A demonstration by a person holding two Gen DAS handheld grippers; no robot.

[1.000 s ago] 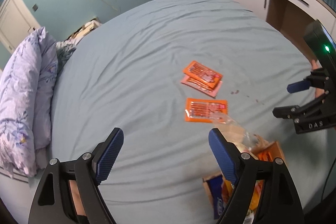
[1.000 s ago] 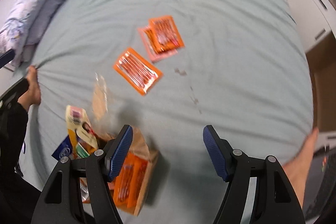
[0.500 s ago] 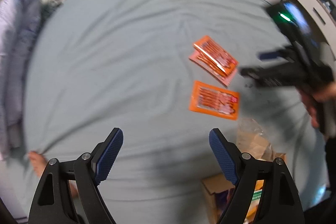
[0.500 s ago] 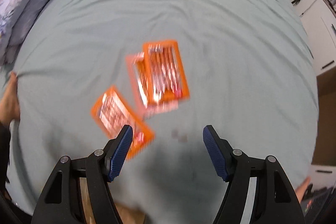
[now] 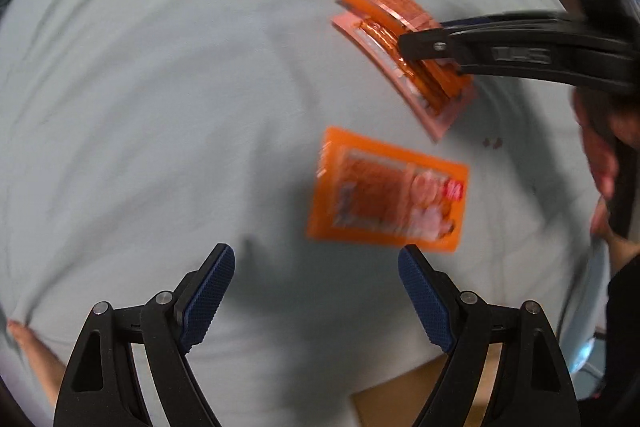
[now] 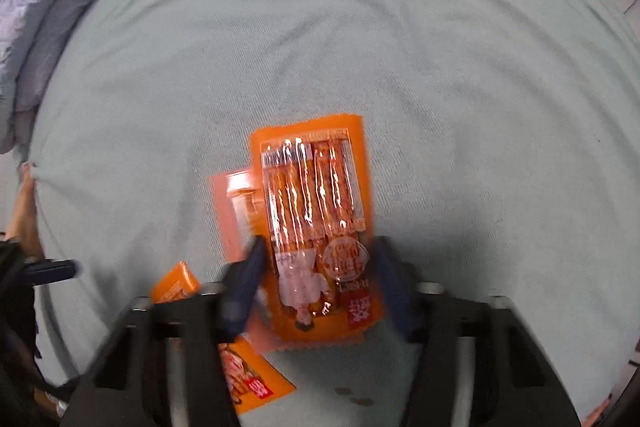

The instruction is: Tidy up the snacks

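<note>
Two overlapping orange snack packets (image 6: 316, 227); a third (image 5: 388, 191) flat nearby

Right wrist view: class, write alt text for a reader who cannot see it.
The right gripper is closing its jaws around the top orange snack packet of two stacked on a pale blue bedsheet. A third orange packet lies at lower left.
</note>
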